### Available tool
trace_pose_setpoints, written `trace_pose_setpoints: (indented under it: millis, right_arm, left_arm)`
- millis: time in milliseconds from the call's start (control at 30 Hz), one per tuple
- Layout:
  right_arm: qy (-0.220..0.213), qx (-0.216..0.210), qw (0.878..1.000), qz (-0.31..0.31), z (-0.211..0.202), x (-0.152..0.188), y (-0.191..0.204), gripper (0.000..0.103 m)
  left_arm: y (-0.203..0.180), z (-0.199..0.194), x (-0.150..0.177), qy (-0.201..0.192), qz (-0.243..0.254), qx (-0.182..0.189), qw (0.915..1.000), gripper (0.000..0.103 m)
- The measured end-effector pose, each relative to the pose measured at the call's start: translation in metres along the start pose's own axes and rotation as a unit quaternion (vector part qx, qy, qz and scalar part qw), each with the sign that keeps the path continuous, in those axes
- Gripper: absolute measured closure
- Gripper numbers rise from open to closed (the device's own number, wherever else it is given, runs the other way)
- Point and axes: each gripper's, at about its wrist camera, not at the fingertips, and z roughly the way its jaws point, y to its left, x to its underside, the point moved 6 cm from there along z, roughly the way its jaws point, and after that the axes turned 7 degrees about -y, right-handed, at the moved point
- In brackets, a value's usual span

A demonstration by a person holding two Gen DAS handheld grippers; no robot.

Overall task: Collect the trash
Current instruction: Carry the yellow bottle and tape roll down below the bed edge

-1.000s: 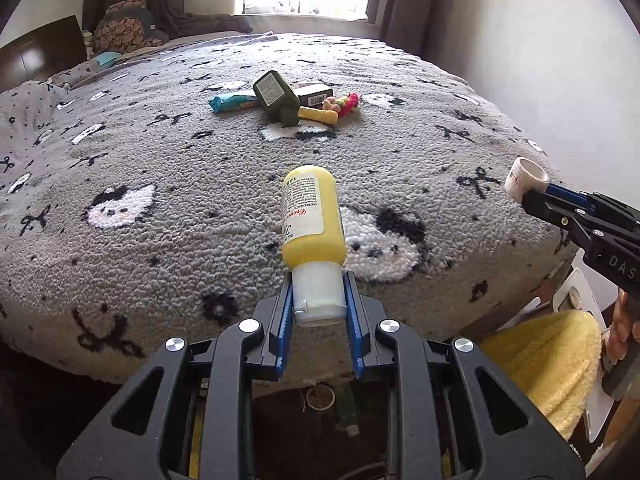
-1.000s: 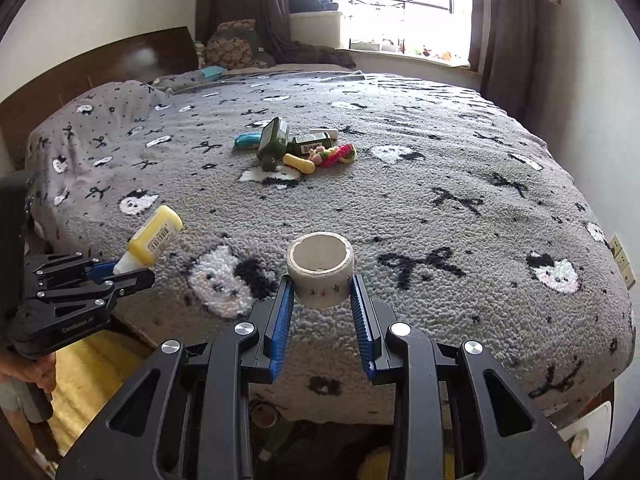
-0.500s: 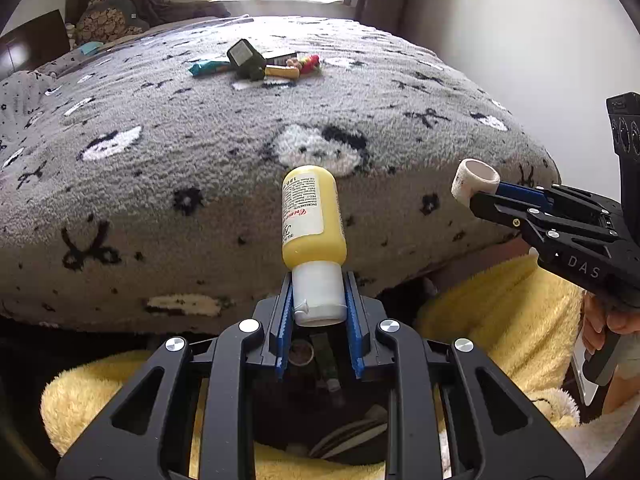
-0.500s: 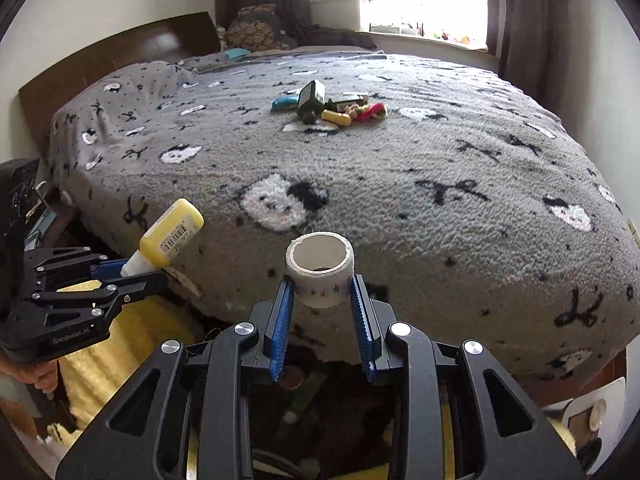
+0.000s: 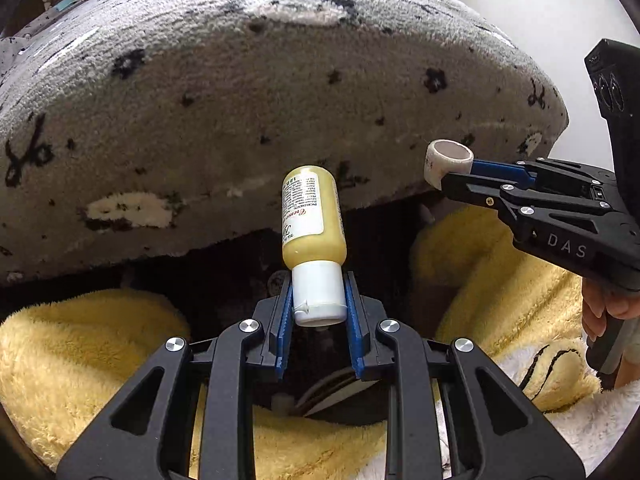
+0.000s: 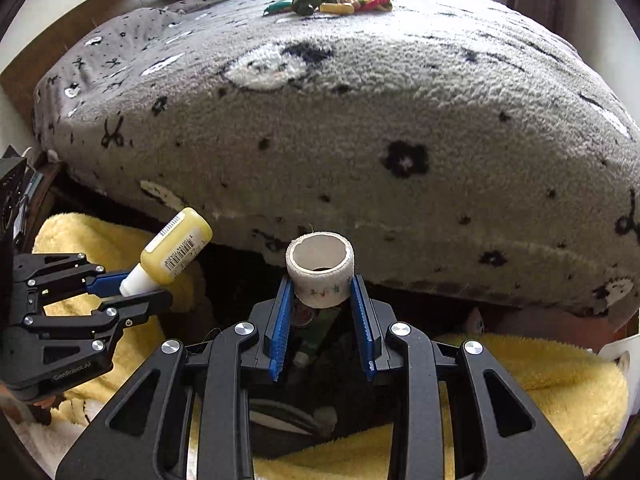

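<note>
— What are the two grippers carrying?

— The left gripper (image 5: 319,304) is clamped on the white cap of a yellow bottle (image 5: 313,211); its blue pads press on either side of the cap and the bottle sticks out beyond the fingertips, label up. The right gripper (image 6: 323,294) is closed on a small roll of tape (image 6: 320,264), pinched at the sides, with the open core facing up.

— Where are they, compared with the bed?

— Both are off the bed (image 6: 360,120), just past its near edge and lower than the top of the grey fleece blanket. They point steeply downward, side by side. From the left camera the right gripper comes in from the right edge with the roll at its tip, and a hand (image 5: 608,312) grips its handle.

— And underneath?

— A dark opening, ringed by a fluffy yellow fabric (image 5: 80,360). Some objects lie in the dark, among them a round lid-like shape and a greenish piece, but it is too dim to say what they are. Bottle and roll hang over that opening, touching nothing but the pads.

— Is anything left on the bed?

— Yes, a small pile (image 6: 328,2) towards the far edge of the blanket: a dark green bottle, a teal wrapper, a yellow tube, something red and green. It is well apart from both grippers.
</note>
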Motion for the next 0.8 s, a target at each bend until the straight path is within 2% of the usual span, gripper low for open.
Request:
trace_pose_setpoints:
  millis: [233, 467, 600, 800]
  right_arm:
    - [0.039, -0.005, 0.999, 0.019, 0.024, 0.016, -0.006, 0.073]
    - [0.084, -0.023, 0.996, 0.033, 0.051, 0.029, -0.007, 0.073]
    - [0.101, -0.034, 0.994, 0.039, 0.062, 0.031, -0.009, 0.073]
    - [0.115, -0.047, 0.992, 0.037, 0.075, 0.032, -0.003, 0.072]
  left_arm:
    - [0.005, 0.036, 0.019, 0.053, -0.008, 0.007, 0.9986, 0.081]
    - [0.002, 0.070, 0.027, 0.105, -0.018, 0.033, 0.9938, 0.081]
    - [0.002, 0.081, 0.027, 0.122, -0.022, 0.038, 0.9916, 0.081]
    - [0.005, 0.092, 0.020, 0.126, -0.025, 0.037, 0.9910, 0.081]
